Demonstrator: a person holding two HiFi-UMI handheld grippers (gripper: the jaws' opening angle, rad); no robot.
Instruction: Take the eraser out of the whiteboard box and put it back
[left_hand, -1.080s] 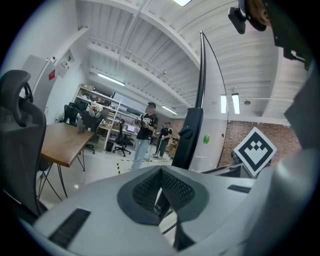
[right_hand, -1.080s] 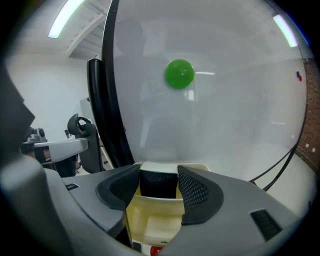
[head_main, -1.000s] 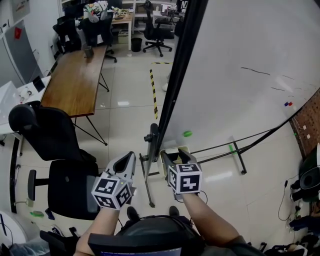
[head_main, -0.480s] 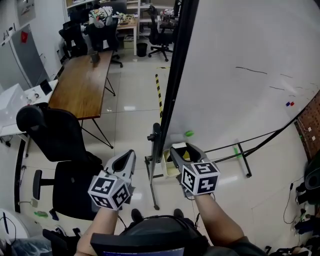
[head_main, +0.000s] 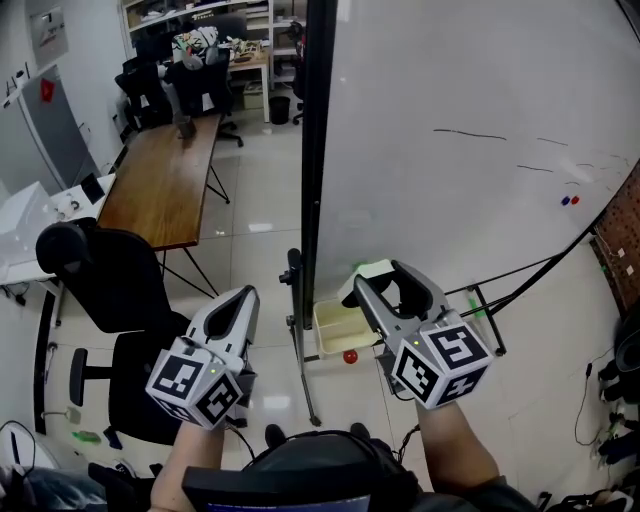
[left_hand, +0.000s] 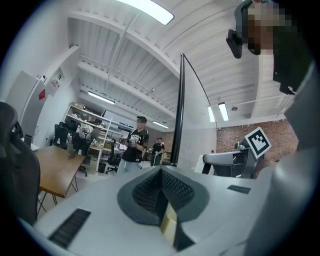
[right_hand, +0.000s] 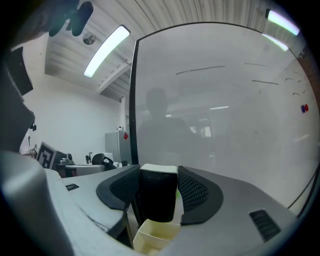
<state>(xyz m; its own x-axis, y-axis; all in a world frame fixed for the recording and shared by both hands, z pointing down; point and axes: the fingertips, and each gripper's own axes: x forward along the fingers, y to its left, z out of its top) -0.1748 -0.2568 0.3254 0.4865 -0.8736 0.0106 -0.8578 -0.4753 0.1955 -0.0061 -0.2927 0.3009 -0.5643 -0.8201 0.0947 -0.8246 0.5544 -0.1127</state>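
My right gripper (head_main: 381, 279) is shut on the eraser (head_main: 371, 270), a block with a black felt body and a pale top, held close in front of the whiteboard (head_main: 470, 130). In the right gripper view the eraser (right_hand: 158, 197) fills the gap between the jaws of the right gripper (right_hand: 158, 174), just above the cream whiteboard box (right_hand: 151, 239). That open box (head_main: 338, 326) hangs at the board's lower left corner, below and left of the jaws, with a small red thing (head_main: 350, 356) at its near edge. My left gripper (head_main: 243, 298) hangs left of the board's stand, shut and empty (left_hand: 162, 176).
The whiteboard's black frame edge (head_main: 318, 150) runs up the middle, and its stand legs (head_main: 300, 375) reach toward me. A black office chair (head_main: 110, 290) and a long wooden table (head_main: 160, 170) stand at the left. People stand far off (left_hand: 134, 145).
My right gripper has come up and to the right out of the box with the eraser between its jaws, uncovering the box. The left gripper has drifted slightly left and down.
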